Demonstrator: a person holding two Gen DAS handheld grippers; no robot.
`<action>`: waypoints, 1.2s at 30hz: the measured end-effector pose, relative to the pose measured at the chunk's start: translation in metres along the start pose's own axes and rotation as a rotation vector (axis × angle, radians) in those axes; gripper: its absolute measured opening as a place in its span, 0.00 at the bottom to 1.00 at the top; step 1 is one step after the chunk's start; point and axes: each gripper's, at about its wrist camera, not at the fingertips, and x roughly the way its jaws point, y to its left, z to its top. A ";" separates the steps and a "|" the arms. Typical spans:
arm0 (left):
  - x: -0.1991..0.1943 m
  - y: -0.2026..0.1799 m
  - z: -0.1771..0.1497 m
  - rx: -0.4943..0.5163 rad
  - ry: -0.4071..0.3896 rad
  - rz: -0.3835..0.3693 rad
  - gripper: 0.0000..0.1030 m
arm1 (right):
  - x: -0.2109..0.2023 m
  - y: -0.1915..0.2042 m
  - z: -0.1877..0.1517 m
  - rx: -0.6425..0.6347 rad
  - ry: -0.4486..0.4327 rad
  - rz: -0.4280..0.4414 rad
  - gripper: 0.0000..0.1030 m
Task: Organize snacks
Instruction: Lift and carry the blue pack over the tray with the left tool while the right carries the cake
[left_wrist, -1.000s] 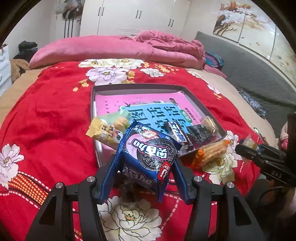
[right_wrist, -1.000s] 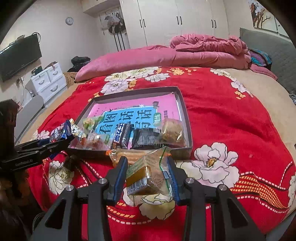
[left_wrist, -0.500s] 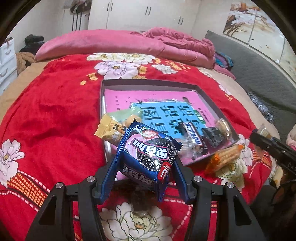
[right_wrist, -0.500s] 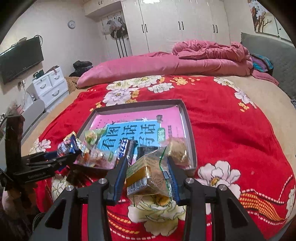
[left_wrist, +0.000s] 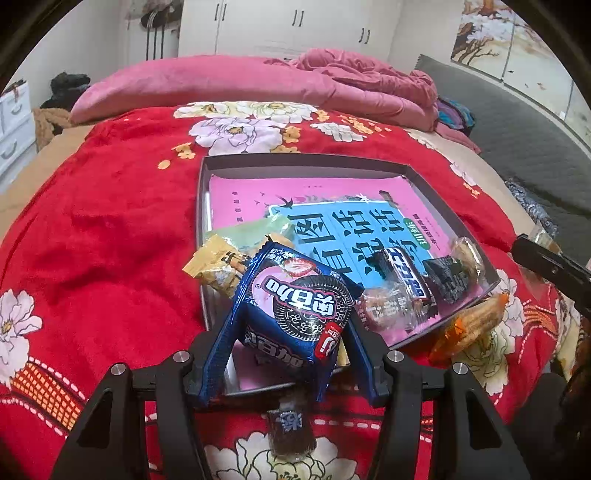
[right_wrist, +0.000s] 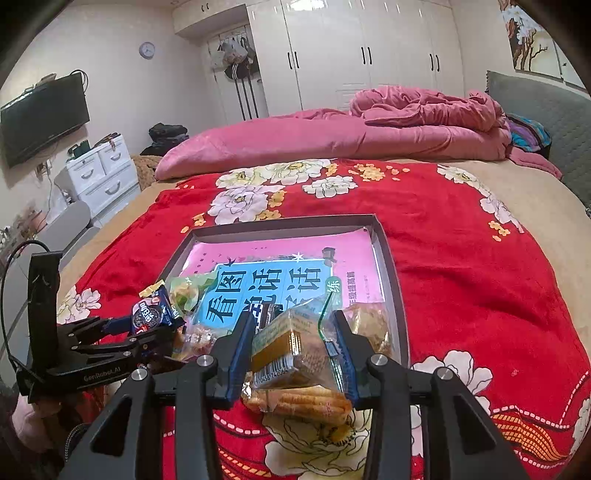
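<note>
My left gripper (left_wrist: 293, 332) is shut on a blue cookie packet (left_wrist: 295, 302), held over the near left corner of the grey tray (left_wrist: 306, 160). In the right wrist view the same left gripper (right_wrist: 147, 326) and the cookie packet (right_wrist: 151, 314) show at the left. My right gripper (right_wrist: 291, 343) is shut on a yellow-brown snack in clear wrap (right_wrist: 288, 347), above the tray's near edge (right_wrist: 391, 258). An orange egg-roll packet (right_wrist: 299, 402) lies on the bedspread under it, outside the tray. Several snacks lie along the tray's near side.
The tray holds a pink and blue book (left_wrist: 332, 221), a yellow packet (left_wrist: 216, 264), a chocolate bar (left_wrist: 406, 273) and a black packet (left_wrist: 448, 277). A small dark packet (left_wrist: 290, 428) lies on the red floral bedspread (left_wrist: 110, 240). Pink bedding (right_wrist: 332, 136) is piled behind.
Both grippers have moved closer to the tray with their packets still held. The left one sank a little over the tray's corner, and the right one rose slightly.
</note>
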 end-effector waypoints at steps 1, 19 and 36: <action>0.001 -0.001 0.000 0.004 -0.001 0.001 0.57 | 0.002 0.000 0.001 0.000 0.001 0.000 0.41; 0.007 -0.004 0.004 0.011 0.002 -0.014 0.57 | 0.033 0.006 0.008 0.023 0.037 0.003 0.41; 0.010 -0.004 0.005 0.007 0.002 -0.017 0.57 | 0.063 0.022 0.008 0.016 0.076 0.043 0.41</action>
